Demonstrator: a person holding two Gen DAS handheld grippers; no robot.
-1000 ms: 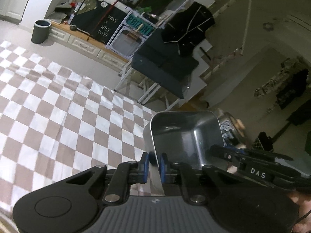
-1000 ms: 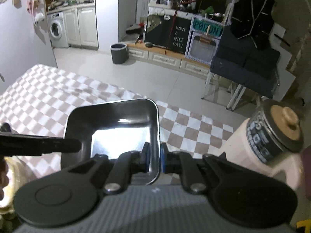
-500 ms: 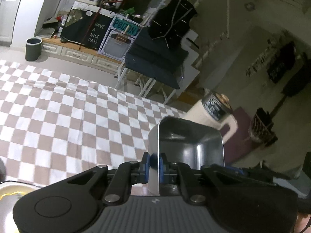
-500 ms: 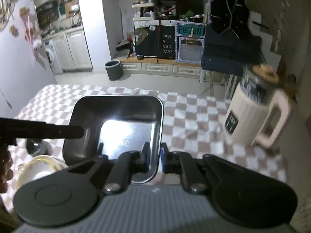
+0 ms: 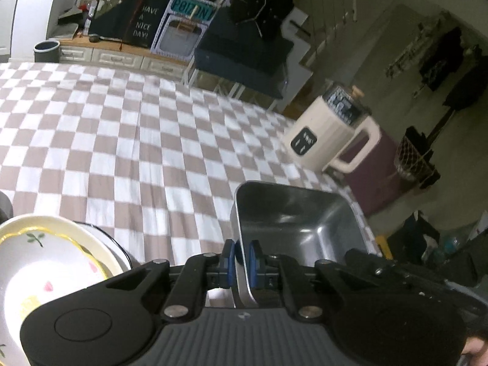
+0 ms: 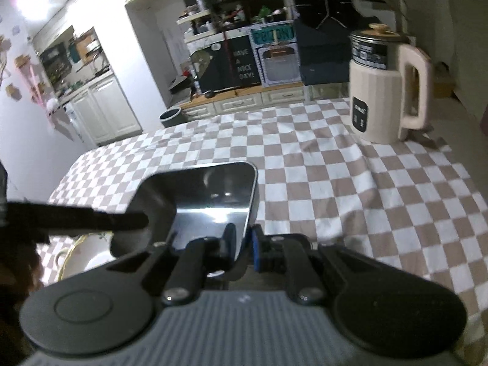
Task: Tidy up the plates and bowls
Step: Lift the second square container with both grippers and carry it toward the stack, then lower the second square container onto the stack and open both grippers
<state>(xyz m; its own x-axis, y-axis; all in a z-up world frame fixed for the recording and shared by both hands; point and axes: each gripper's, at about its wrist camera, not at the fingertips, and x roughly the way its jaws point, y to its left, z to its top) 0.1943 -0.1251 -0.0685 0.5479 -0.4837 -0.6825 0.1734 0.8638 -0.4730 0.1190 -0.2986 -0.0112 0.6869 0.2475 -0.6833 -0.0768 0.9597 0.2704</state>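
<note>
A rectangular steel dish (image 5: 299, 222) hangs above the checkered table, held from both sides. My left gripper (image 5: 241, 256) is shut on its left rim. In the right wrist view the same steel dish (image 6: 210, 195) shows, tilted, its right rim pinched by my right gripper (image 6: 244, 241), which is shut. The left gripper's finger (image 6: 91, 219) reaches in from the left there as a dark bar. A white plate with a gold rim and flower prints (image 5: 45, 259) lies at the lower left on top of a dark-rimmed dish (image 5: 106, 238); the plate (image 6: 88, 253) peeks out under the steel dish.
A cream jug with a handle and dark lid (image 5: 329, 131) (image 6: 381, 91) stands near the table's far right corner. The brown-and-white checkered cloth (image 5: 137, 140) covers the table. Beyond its edge are floor, a bin (image 5: 45, 50) and cabinets.
Both grippers have carried the steel dish across the table and rolled. The flowered plate has come into the left wrist view, and the cream jug now stands further off to the right.
</note>
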